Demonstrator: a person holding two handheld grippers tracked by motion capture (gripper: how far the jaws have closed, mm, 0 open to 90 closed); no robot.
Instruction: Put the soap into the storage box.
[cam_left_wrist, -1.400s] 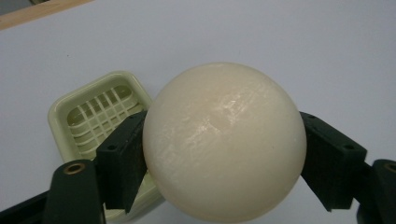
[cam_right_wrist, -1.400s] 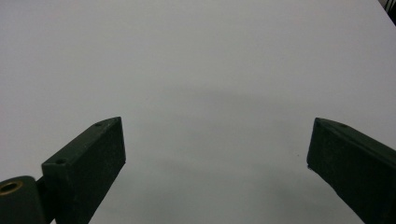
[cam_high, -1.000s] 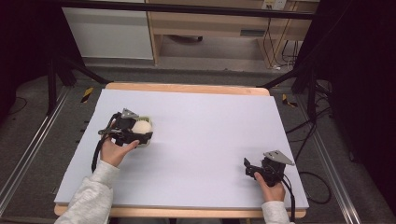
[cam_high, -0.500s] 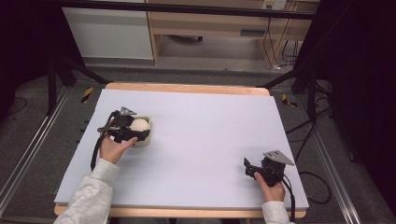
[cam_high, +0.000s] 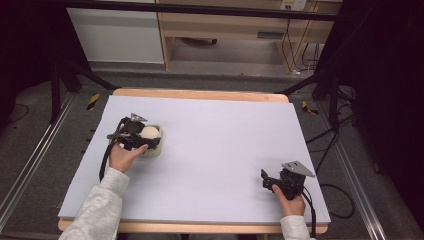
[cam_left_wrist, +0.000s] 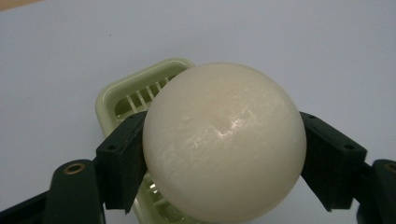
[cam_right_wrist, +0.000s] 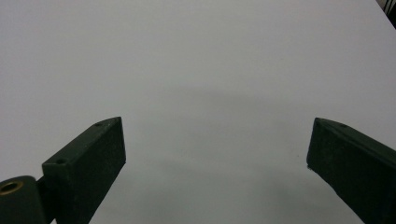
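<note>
Black jaws of the left gripper (cam_left_wrist: 224, 154) are clamping a cream-white ball (cam_left_wrist: 224, 142), one pad pressing on each side of it. I am seeing the ball sitting just above a pale green slatted dish (cam_left_wrist: 135, 95), whose ribbed floor is showing behind and below it; whether the ball is touching the dish, I cannot tell. In the high view I am noting the left gripper (cam_high: 137, 136) at the left-middle of the worktop (cam_high: 225, 130), with the ball (cam_high: 150, 133) and dish (cam_high: 152, 150) together there. I am reading the right gripper (cam_right_wrist: 215, 163) as standing wide apart, holding nothing, over bare pale surface. It is resting near the worktop's front right corner (cam_high: 280, 181), well apart from the dish.
</note>
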